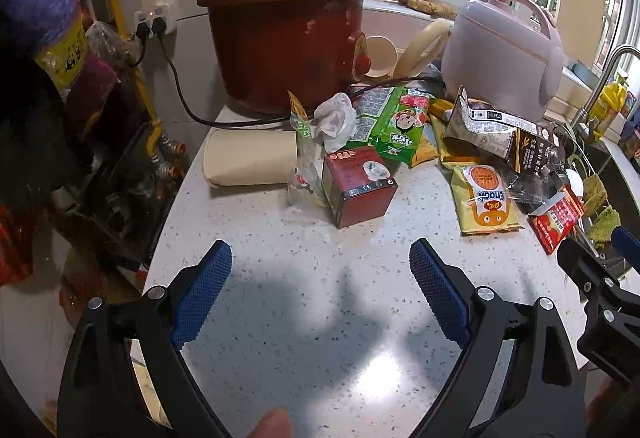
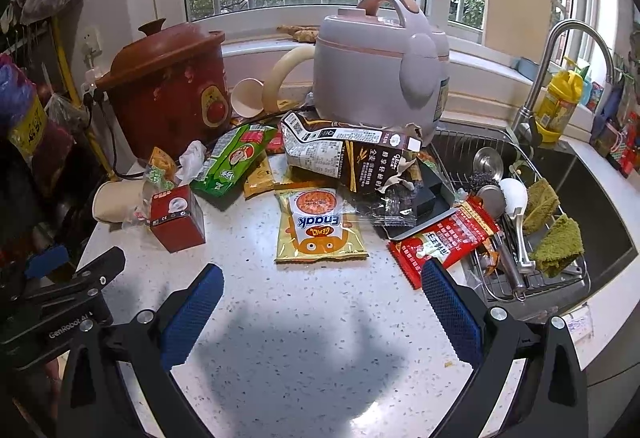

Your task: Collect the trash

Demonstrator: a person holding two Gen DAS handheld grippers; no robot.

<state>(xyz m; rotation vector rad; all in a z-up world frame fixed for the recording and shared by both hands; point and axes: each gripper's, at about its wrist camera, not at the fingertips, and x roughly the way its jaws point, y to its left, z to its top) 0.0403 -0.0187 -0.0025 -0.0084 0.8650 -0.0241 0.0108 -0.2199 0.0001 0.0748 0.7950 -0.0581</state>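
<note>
Enaak packet (image 2: 320,224) flat, long axis toward window; both hand-held grippers (image 1: 320,290) (image 2: 322,312) spread, empty.

Paper cup (image 1: 250,162) partly behind wrappers (image 1: 304,154)

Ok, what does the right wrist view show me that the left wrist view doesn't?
Only the right wrist view shows the whole sink rack with its ladle and green cloths, plus the full red sachet.

Only the left wrist view shows the paper cup lying unobstructed, and the wall plug clearly.

Both show the red box, the Enaak packet, and open fingers over bare counter.
</note>
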